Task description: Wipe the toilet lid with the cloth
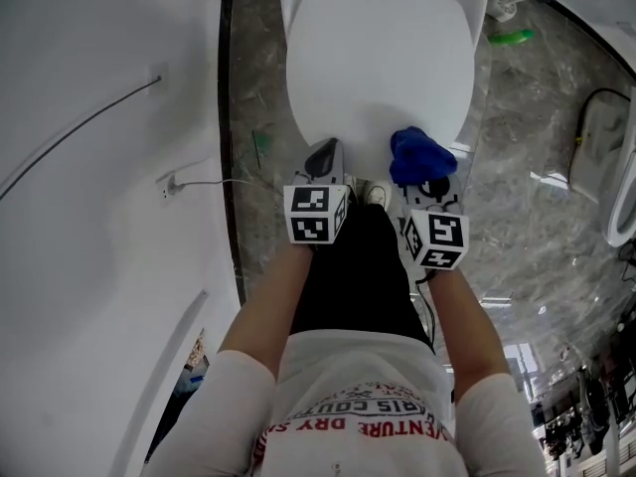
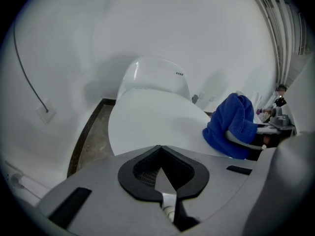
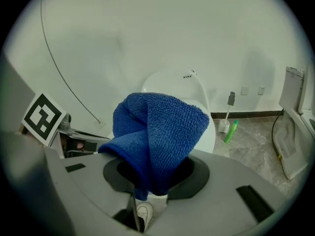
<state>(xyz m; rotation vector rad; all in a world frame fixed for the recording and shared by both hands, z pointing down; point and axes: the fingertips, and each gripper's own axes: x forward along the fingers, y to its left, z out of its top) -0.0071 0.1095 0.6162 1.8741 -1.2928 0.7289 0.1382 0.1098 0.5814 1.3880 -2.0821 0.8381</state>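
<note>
At the toilet lid's near edge, the left gripper is hovering, its fingers pressed together and empty. Beside it, the right gripper is pinching the bunched blue cloth over that edge. A green bottle is lying right of the lid's far end.

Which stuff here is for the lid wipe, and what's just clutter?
For the job:
toilet lid
blue cloth, clamped in the right gripper

Lying about:
green bottle on the floor
toilet brush
wall cable
</note>
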